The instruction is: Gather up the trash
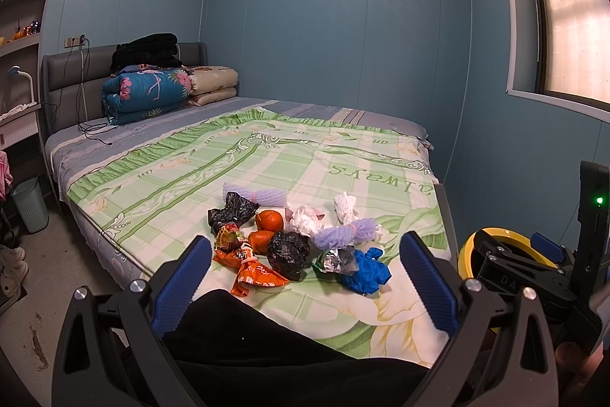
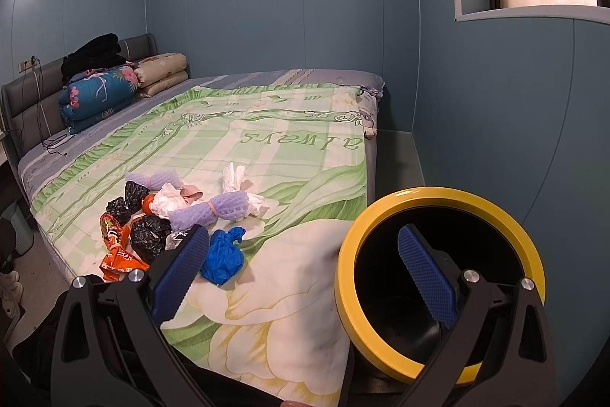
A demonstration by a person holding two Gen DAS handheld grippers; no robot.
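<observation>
Your left gripper (image 1: pixel 305 277) is spread wide with nothing between its blue ribbed pads, hovering at the foot of the bed with the green-and-white floral bedspread (image 1: pixel 267 159). Just ahead of its fingertips lies the heap of rubbish: a crumpled black plastic bag (image 1: pixel 288 254) dead centre, an orange snack wrapper (image 1: pixel 255 273) toward the left finger, a knotted blue rubber glove (image 1: pixel 366 269) toward the right finger, with two oranges (image 1: pixel 268 220), white crumpled tissue (image 1: pixel 305 220) and lilac foam netting (image 1: pixel 343 235) a little farther out.

Your right gripper (image 2: pixel 303 273) is also open and empty. Its right finger sits in front of the mouth of the round yellow-rimmed black bin (image 2: pixel 438 208), which stands just off the bed's corner; the rubbish heap lies beyond its left finger, with the glove nearest.
</observation>
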